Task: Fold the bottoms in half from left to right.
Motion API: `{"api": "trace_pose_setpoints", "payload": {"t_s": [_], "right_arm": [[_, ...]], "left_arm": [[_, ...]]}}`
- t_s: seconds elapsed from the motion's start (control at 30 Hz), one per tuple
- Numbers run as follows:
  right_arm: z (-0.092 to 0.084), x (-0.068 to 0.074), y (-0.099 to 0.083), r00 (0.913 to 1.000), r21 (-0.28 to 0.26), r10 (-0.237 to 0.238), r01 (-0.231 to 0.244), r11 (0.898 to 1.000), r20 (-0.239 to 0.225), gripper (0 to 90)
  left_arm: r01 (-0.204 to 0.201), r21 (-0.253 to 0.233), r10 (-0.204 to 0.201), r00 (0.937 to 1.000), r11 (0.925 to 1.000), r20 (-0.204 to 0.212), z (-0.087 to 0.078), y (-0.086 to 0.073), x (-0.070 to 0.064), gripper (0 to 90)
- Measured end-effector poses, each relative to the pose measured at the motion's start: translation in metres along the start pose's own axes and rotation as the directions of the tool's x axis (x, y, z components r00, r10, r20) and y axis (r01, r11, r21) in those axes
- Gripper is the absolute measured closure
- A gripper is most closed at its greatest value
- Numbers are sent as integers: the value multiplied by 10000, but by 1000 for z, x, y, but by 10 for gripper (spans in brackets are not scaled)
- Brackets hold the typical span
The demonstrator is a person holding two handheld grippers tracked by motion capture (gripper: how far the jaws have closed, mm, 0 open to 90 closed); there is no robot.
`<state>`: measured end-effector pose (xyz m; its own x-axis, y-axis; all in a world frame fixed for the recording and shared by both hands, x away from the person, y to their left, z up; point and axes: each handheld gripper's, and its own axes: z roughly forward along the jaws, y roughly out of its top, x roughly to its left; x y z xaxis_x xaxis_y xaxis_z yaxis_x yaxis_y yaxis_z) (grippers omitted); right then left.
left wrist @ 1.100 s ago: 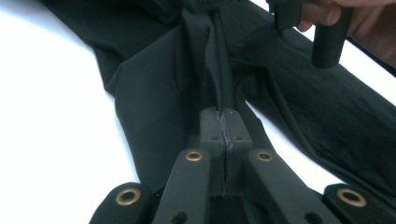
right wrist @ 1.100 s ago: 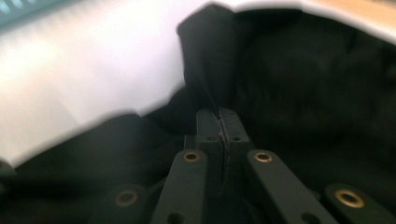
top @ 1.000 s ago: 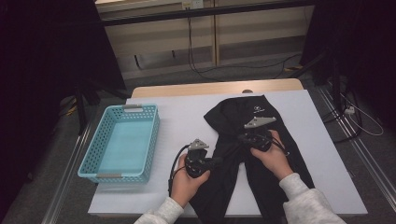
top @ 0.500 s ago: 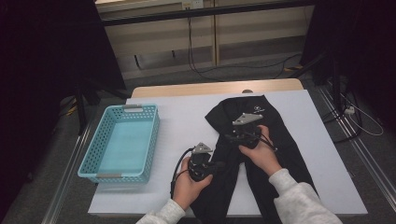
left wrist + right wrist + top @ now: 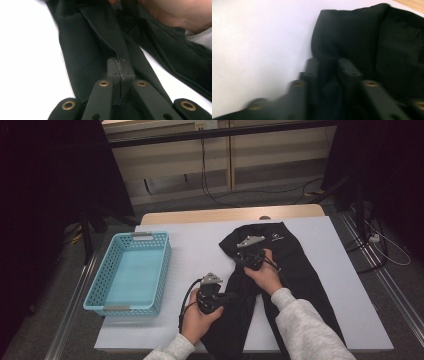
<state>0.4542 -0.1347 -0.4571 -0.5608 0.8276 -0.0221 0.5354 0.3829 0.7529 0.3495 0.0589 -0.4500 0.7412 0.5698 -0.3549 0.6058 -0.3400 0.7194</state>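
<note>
We're looking at a lab-style recording station: a white-topped table (image 5: 200,250) ringed by black curtains (image 5: 50,195), bare cables (image 5: 215,195) trailing over a grey floor, metal rails (image 5: 385,280) running alongside. A lone blue basket (image 5: 131,272) and black trousers (image 5: 280,270) sit staged on the board, with nothing homely around.

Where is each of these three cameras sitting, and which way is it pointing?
High view: above the person's side, looking forward and down on the white table, blue basket and black trousers; both forearms, the left gripper and the right gripper show.
Left gripper view: rides the left gripper, looking along its jaws shut on a fold of trousers; the other hand shows too.
Right gripper view: rides the right gripper, blurred, jaws around the trousers' edge.
All three share the trousers and table.
</note>
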Motion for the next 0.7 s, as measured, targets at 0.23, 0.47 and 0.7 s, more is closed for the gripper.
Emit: {"api": "trace_pose_setpoints", "payload": {"t_s": [0.23, 0.47, 0.7], "right_arm": [[-20, -6, 12, 9990, -644, 295, -316, 9974, -329, 845], [-36, -17, 20, 9964, -1092, 802, -825, 9906, -262, 853], [-47, -26, 20, 9918, -1453, 1249, -1273, 9812, -257, 863]], "left_arm": [[-4, -142, 7, 9998, 9999, 200, 1, 5, -6, 894], [54, -546, -33, 9993, 9985, 380, -4, 13, -12, 895], [-173, -765, 205, 9989, 9969, 415, -10, 20, -18, 895]]}}
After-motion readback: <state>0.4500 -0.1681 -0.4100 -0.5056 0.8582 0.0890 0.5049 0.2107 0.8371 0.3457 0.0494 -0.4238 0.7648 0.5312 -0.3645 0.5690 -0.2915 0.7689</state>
